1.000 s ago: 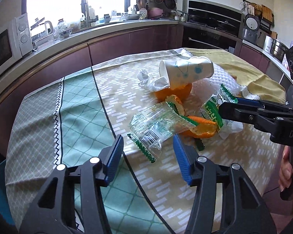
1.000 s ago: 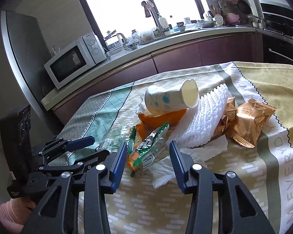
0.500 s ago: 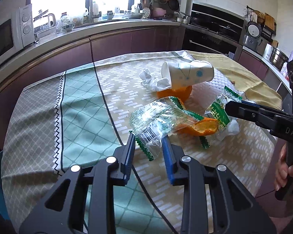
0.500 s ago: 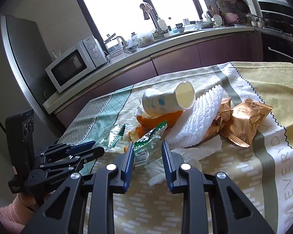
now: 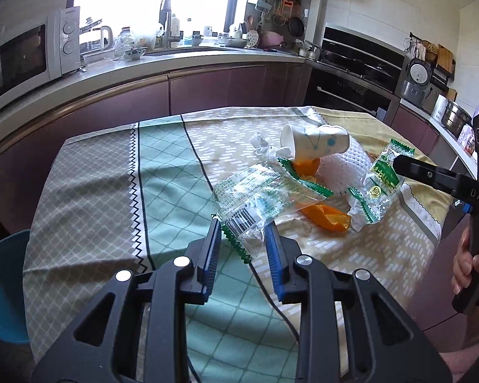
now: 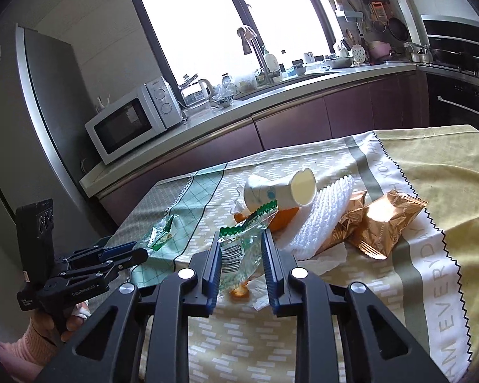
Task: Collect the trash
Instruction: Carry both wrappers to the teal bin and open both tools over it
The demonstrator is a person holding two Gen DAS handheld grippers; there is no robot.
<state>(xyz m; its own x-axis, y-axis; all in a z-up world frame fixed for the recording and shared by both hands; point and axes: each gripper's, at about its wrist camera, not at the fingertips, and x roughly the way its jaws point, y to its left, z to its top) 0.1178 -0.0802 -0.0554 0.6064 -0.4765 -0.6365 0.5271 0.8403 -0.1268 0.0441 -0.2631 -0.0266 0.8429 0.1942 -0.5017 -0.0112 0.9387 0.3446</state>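
Both grippers clamp green-edged clear wrappers above the tablecloth [image 6: 361, 325].

The left gripper [image 5: 243, 239] has just been closing and pinches the barcoded end of a clear wrapper [image 5: 258, 198], which trails away ahead of the jaws over the orange peel [image 5: 327, 218]. The right gripper [image 6: 241, 249], its jaws also just closed further, grips a second wrapper [image 6: 239, 249], barcode between the pads; its printed digits are too small to read surely. Beyond its jaws lie a tipped paper cup [image 6: 277, 193], white foam netting [image 6: 322, 220] and copper foil packets [image 6: 376, 223]. The cloth's border reads "EVERYDAY"; the left tool's body reads "GenRobot.AI".
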